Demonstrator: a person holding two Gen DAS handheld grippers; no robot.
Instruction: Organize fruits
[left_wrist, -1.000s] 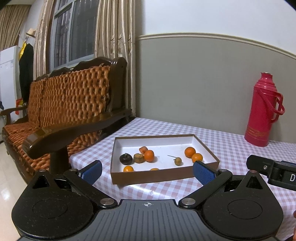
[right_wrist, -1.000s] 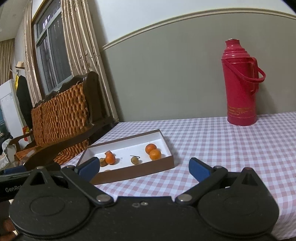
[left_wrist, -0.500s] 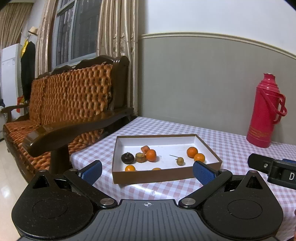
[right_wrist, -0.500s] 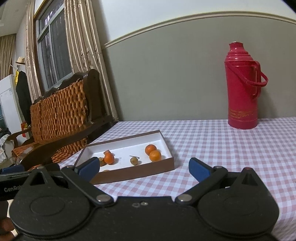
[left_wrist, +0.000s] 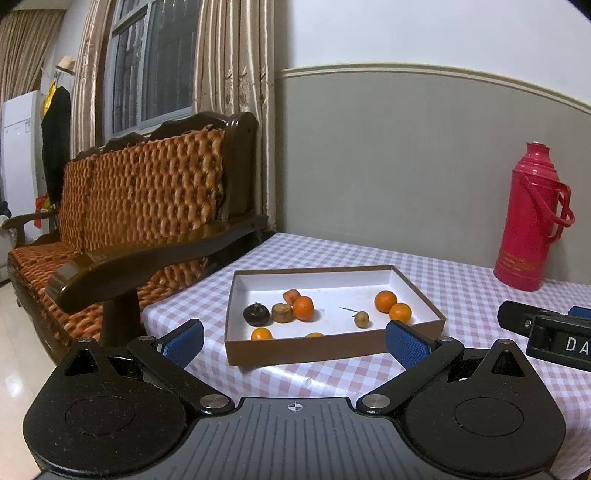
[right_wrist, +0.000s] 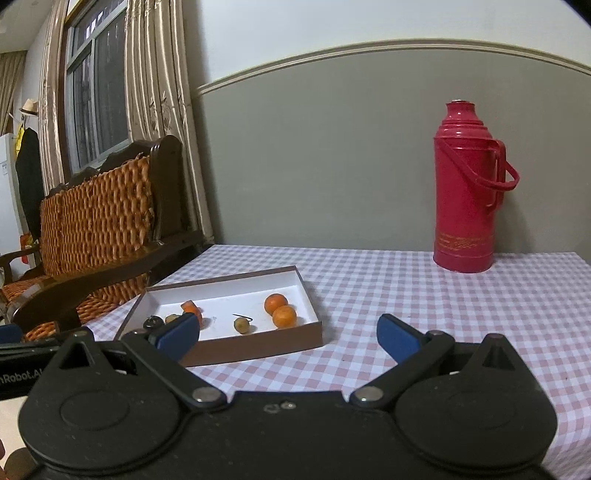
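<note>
A shallow brown box (left_wrist: 295, 355) (right_wrist: 258, 345) with a white floor lies on the checked tablecloth and holds several small fruits. Two oranges (left_wrist: 386, 301) (right_wrist: 275, 303) sit together at its right. A small olive-brown fruit with a stem (left_wrist: 361, 318) (right_wrist: 241, 325) lies in the middle. A dark round fruit (left_wrist: 256, 314) sits at the left beside a brown fruit (left_wrist: 282, 312) and another orange (left_wrist: 303, 308). My left gripper (left_wrist: 294, 339) is open and empty just before the box's near wall. My right gripper (right_wrist: 288, 334) is open and empty, over the cloth by the box's right corner.
A red thermos (left_wrist: 529, 218) (right_wrist: 467, 186) stands at the back right against the grey wall. A wooden sofa with an orange woven cushion (left_wrist: 144, 192) (right_wrist: 96, 221) borders the table's left edge. The other gripper's black body (left_wrist: 546, 334) shows at the left wrist view's right.
Both grippers have shifted slightly, and the right view has swung so that the thermos and the box sit further left in it. Both stay open and the fruits have not moved.
</note>
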